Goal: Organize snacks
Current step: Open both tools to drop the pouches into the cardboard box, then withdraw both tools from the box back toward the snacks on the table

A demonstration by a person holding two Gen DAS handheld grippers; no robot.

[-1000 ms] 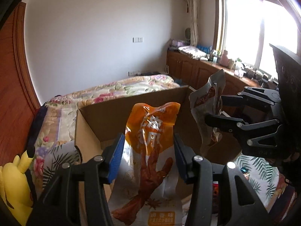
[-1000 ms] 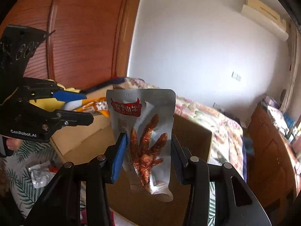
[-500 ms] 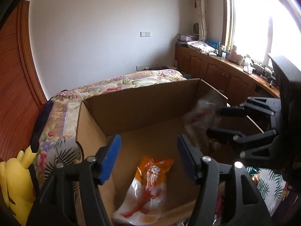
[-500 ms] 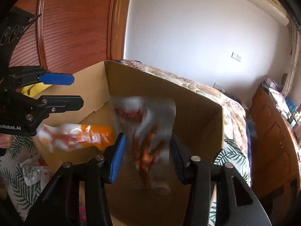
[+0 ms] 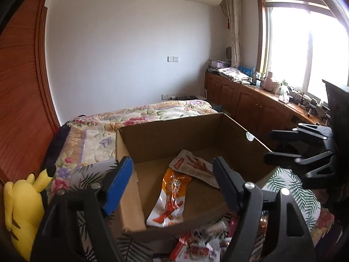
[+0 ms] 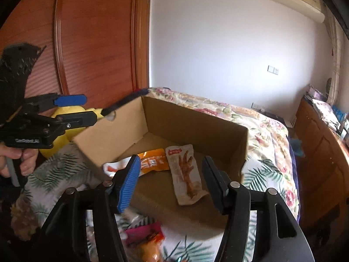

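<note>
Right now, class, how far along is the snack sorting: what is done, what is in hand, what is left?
Done: the orange packet and silver packet lie in the box. In hand: nothing; the left gripper and right gripper are open, their jaws having just been opening. Left: loose snacks lie outside the box.

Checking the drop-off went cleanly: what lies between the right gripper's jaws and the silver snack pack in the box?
Nothing: in the right wrist view the right gripper hangs open above the silver snack pack, only bare box floor around it.
</note>
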